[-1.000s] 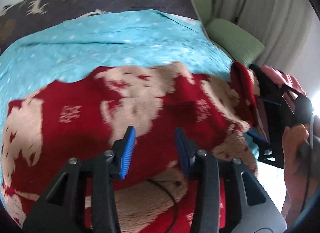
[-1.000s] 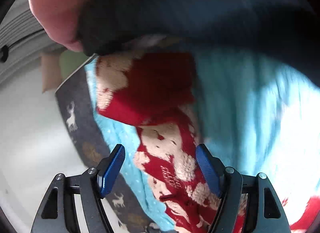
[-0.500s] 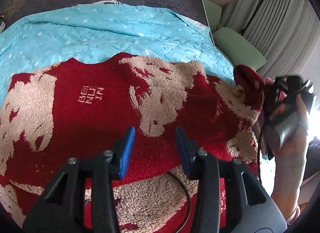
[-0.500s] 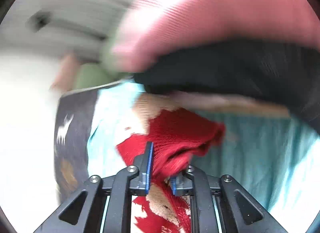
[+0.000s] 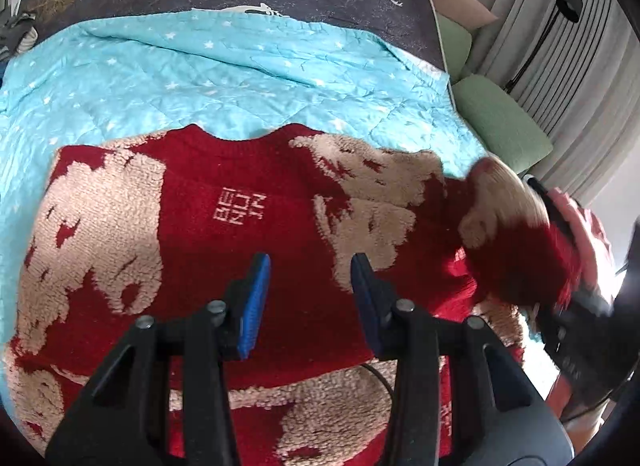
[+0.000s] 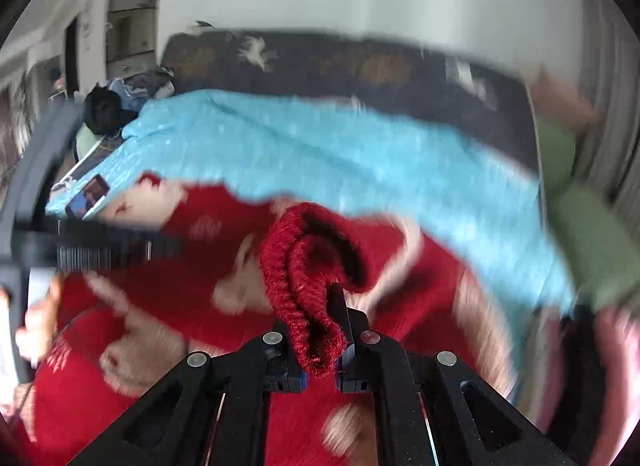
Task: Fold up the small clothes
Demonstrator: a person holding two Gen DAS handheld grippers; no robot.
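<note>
Here, the red-and-beige fleecy knit sweater lay flat on the turquoise star-print quilt. The left gripper hovered above its middle, jaws apart and empty. The right gripper was clamped on the sweater's ribbed red cuff, lifted over the body.

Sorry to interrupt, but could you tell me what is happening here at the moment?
A person with a handheld gripper in each hand is folding a fuzzy red and beige knitted sweater spread on a light blue star-print quilt. The right gripper is shut on the sweater's ribbed red sleeve cuff, raised above the sweater's body. The left gripper hovers open over the middle of the sweater, holding nothing.
</note>
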